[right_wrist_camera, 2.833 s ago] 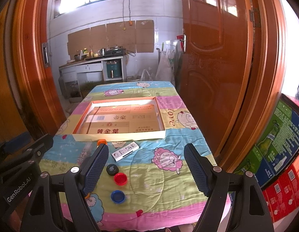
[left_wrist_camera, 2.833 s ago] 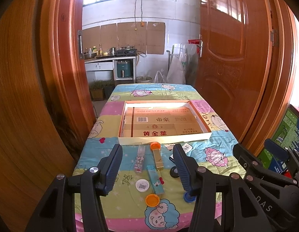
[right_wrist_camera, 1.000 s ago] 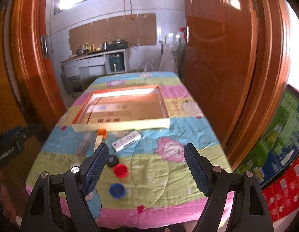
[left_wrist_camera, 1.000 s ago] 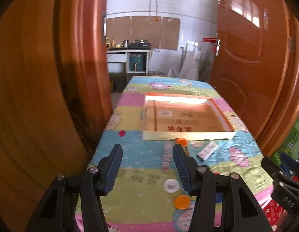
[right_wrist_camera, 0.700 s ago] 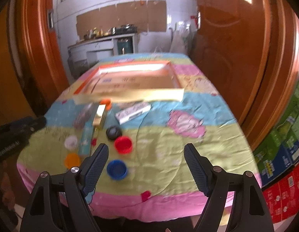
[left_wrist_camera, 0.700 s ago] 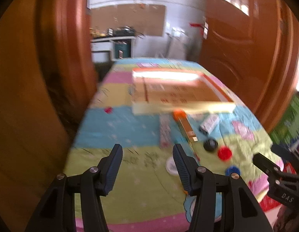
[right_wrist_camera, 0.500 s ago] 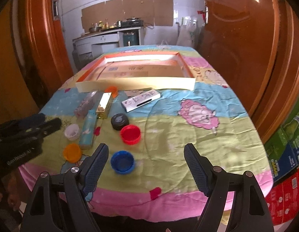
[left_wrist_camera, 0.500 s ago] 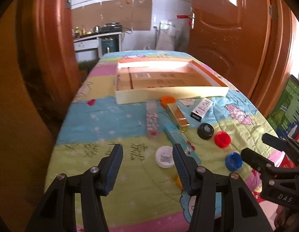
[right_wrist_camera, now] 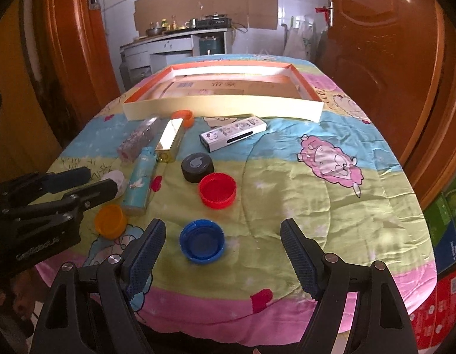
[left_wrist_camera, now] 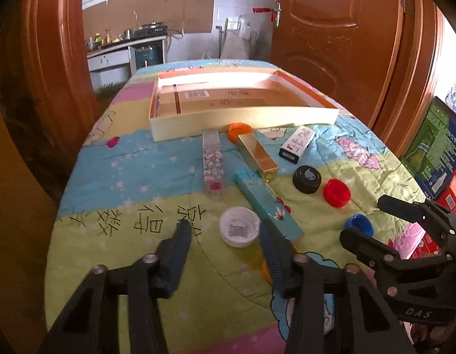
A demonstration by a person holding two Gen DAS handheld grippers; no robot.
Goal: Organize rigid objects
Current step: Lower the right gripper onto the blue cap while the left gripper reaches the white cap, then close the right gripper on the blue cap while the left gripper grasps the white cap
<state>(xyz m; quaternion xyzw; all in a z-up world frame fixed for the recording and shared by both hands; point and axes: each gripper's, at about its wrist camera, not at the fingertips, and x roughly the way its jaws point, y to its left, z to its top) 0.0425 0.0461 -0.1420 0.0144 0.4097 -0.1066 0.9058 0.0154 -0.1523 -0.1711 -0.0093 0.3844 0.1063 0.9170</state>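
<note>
Both grippers, left gripper [left_wrist_camera: 225,230] narrowing on nothing and right gripper [right_wrist_camera: 222,236] wide, hover empty; tray [left_wrist_camera: 242,119] holds none of the loose caps and boxes yet.

The shallow cardboard tray [right_wrist_camera: 222,104] lies on the table [right_wrist_camera: 331,194], toward its far end; just before its near wall lie four slim boxes [right_wrist_camera: 233,133] and a cap [right_wrist_camera: 183,117]. Nearer than those, further from the tray, sit five more caps [right_wrist_camera: 202,244]; none lies in the tray.

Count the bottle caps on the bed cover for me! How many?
6: orange cap by the tray, black cap, red cap, blue cap nearest, second orange cap, white cap. None seem hidden.
</note>
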